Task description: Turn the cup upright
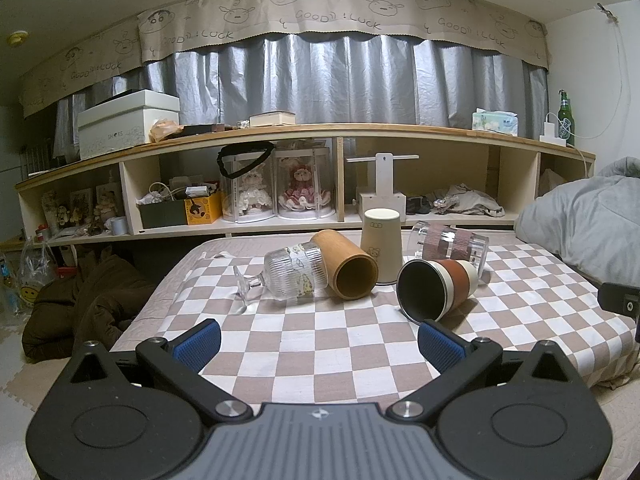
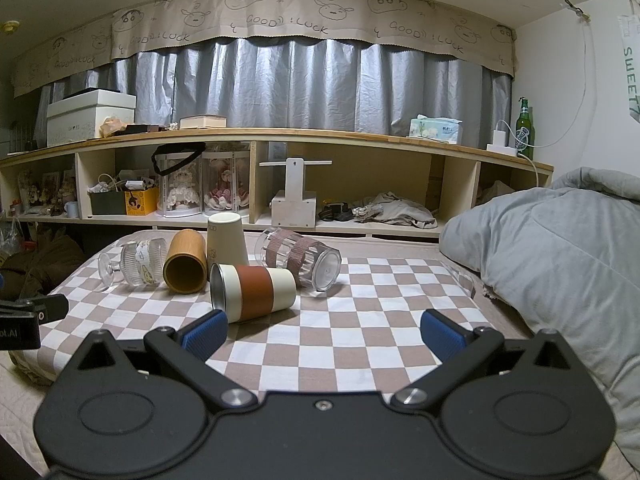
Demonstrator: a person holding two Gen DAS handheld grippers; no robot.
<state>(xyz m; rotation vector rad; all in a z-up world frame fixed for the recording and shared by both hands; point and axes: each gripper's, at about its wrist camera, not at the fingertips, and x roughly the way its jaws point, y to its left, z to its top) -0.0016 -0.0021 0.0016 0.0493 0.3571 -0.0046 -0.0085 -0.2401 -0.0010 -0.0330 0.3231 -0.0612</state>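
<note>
Several cups lie on a checkered cloth point(image 1: 320, 332). A cream cup with a red-brown band point(image 1: 438, 286) lies on its side, mouth toward me; it also shows in the right wrist view point(image 2: 254, 292). A wooden cup point(image 1: 348, 266) and a ribbed stemmed glass point(image 1: 286, 276) lie on their sides. A clear tumbler with a brown band point(image 1: 450, 244) lies behind. A cream paper cup point(image 1: 381, 250) stands mouth down. My left gripper point(image 1: 320, 344) is open and empty, short of the cups. My right gripper point(image 2: 324, 334) is open and empty, its left fingertip point(image 2: 206, 334) near the banded cup.
A grey duvet point(image 2: 552, 248) is heaped at the right of the bed. A long wooden shelf point(image 1: 320, 184) with dolls, boxes and clothes runs behind. A dark jacket point(image 1: 80, 304) lies on the floor at left. The other gripper's edge shows in the left wrist view point(image 1: 620, 300).
</note>
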